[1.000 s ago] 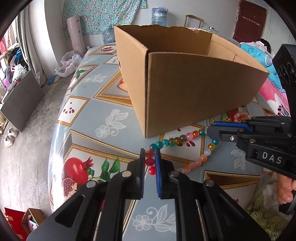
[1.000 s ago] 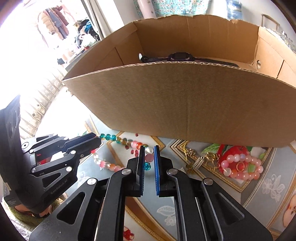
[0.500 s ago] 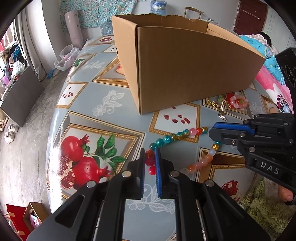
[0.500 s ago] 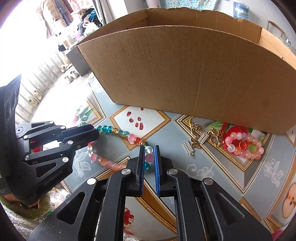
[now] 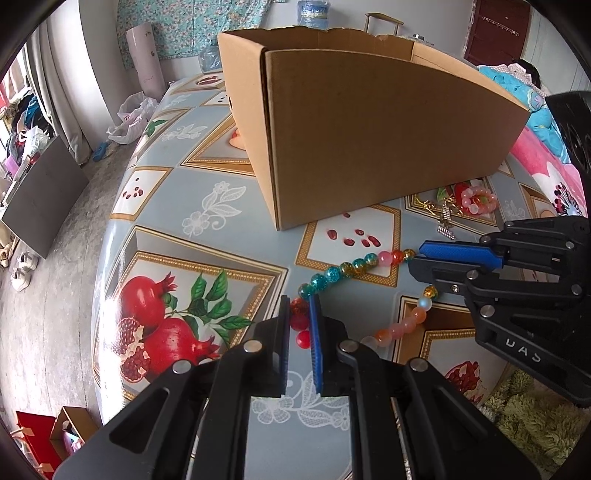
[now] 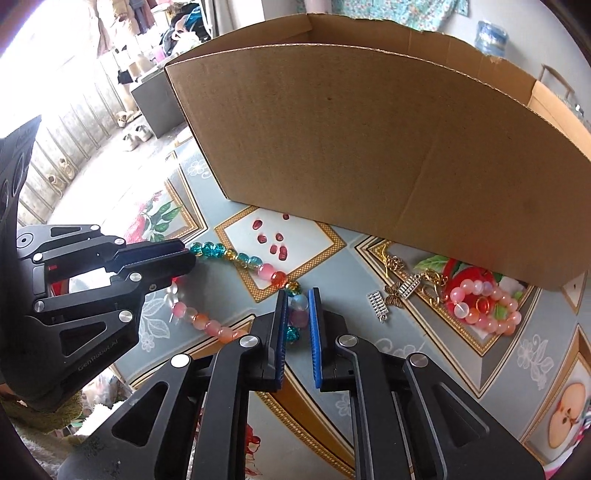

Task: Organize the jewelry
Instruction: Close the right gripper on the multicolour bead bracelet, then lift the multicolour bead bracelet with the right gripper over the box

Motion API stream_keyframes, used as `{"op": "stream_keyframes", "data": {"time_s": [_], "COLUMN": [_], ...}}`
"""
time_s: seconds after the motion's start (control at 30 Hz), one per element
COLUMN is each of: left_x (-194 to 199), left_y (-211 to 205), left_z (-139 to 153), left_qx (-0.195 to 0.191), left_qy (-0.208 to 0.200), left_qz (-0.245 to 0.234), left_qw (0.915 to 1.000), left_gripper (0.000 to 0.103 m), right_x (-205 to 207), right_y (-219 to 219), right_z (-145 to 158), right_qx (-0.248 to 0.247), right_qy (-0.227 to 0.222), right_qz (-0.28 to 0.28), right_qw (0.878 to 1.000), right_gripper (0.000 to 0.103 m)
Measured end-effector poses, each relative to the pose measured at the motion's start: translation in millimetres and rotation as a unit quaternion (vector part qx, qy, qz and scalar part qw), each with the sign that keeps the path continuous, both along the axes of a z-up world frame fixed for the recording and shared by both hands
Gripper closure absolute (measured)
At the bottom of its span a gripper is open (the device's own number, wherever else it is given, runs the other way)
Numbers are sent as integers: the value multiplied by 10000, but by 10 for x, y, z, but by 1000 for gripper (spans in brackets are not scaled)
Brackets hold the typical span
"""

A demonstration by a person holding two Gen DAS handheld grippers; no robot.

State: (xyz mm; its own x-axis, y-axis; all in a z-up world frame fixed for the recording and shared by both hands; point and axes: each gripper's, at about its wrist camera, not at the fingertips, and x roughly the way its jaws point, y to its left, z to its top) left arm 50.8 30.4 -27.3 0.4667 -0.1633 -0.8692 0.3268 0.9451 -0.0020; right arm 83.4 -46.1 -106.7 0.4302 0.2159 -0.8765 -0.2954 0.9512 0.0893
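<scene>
Blue-grey tablecloth [image 5: 207, 236] printed with pomegranates and gilt frames. Beyond, floral curtain [image 5: 199, 26], water bottle [image 5: 313, 13], dark red door [image 5: 495, 33]. On bare floor, white plastic bags [image 5: 129, 118], pale shoes [image 5: 23, 269].

cardboard box [image 5: 369, 140] blocks far side, tabletop [image 5: 207, 258] left of it free, grippers close tog.

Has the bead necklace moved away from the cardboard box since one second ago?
Yes. The bead necklace, held by both grippers, now lies clear of the cardboard box, nearer the table edge.
</scene>
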Motion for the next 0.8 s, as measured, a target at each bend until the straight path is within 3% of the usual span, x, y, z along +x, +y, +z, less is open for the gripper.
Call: {"op": "stream_keyframes", "data": {"time_s": [0.8], "left_x": [-50], "left_y": [-122], "left_z": [54], "left_qx": [173], "left_qy": [-102], "left_qz": [-35], "left_qw": [9998], "left_gripper": [94], "right_x": [15], "right_y": [-406], "right_z": [154], "right_qx": [502], "right_qy": [63], "right_qz": [-87], "right_qw": [9987], "right_gripper": [96]}}
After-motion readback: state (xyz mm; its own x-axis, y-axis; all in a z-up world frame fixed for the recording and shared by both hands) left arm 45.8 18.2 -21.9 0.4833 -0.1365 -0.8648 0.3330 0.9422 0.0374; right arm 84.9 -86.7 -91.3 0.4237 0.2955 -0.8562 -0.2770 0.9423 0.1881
